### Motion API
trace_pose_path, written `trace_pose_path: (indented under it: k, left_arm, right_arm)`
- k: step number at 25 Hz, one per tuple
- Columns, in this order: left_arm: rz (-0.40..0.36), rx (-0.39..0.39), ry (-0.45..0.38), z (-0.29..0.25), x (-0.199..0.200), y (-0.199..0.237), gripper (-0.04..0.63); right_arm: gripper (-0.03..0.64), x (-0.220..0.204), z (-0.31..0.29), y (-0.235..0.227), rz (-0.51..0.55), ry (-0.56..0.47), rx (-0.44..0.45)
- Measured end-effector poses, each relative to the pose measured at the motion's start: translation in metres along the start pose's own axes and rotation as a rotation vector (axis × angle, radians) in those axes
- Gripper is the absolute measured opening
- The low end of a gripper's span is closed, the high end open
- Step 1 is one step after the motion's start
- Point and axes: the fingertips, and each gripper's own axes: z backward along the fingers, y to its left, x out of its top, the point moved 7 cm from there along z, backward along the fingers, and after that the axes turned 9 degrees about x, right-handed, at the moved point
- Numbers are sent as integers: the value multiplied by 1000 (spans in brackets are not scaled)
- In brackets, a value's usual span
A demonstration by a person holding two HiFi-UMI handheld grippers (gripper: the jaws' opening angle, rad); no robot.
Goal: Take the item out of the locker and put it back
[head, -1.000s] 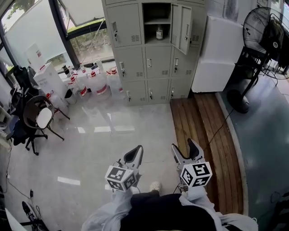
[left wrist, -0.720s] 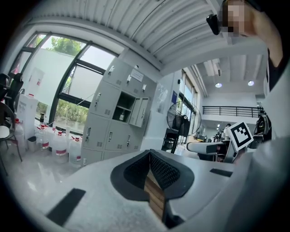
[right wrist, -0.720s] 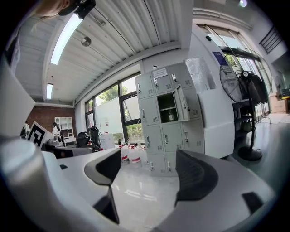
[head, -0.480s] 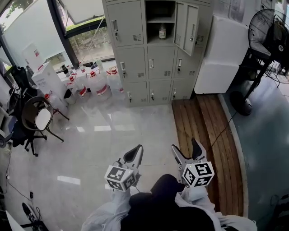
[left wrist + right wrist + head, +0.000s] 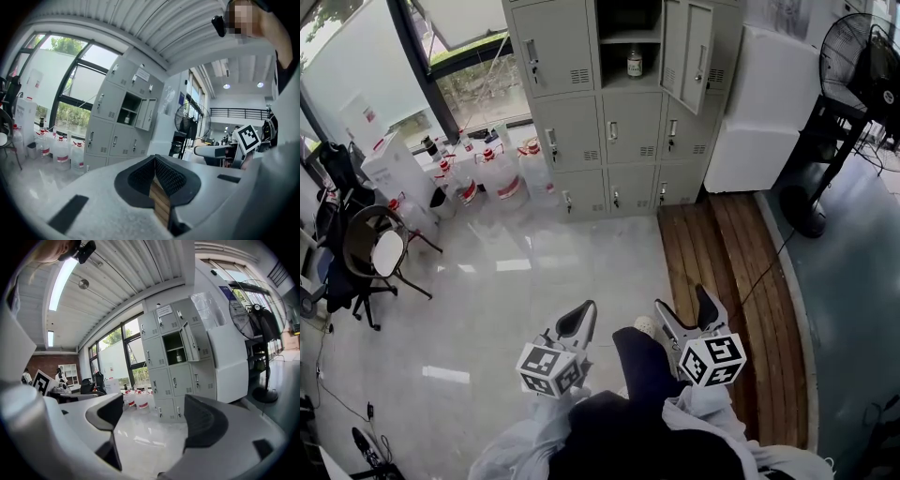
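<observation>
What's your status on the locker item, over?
Left gripper shut, nothing held. Right gripper just opened, nothing between jaws. Bottle on shelf in open locker, across the room. Door swung aside, not blocking.

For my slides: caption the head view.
Left hand-held gripper shut, right hand-held gripper just opened, empty, facing grey lockers with a bottle inside.

Window [image 5: 478, 84] daylight, floor [image 5: 516, 281] glare, warped, perhaps soft edges

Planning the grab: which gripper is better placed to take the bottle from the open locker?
Probably right: the right gripper has just been opening, jaws wide and empty; the left gripper is shut. Both are far from the bottle.
</observation>
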Motion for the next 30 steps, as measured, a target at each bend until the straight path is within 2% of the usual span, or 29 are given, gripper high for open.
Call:
trace_pose_path:
  k: [6,19,30]
  left_arm:
    - [18,16,-3,-43,11,24,8]
    - [15,40,-22,-181,65,62,8]
    - [5,86,-51,-277,94,89,8]
  right_arm:
    - [390,9,-40,-26,1,18,14]
    - [390,73,-148,-125,24,25,38]
    - [390,108,-231,-200,47,13,93]
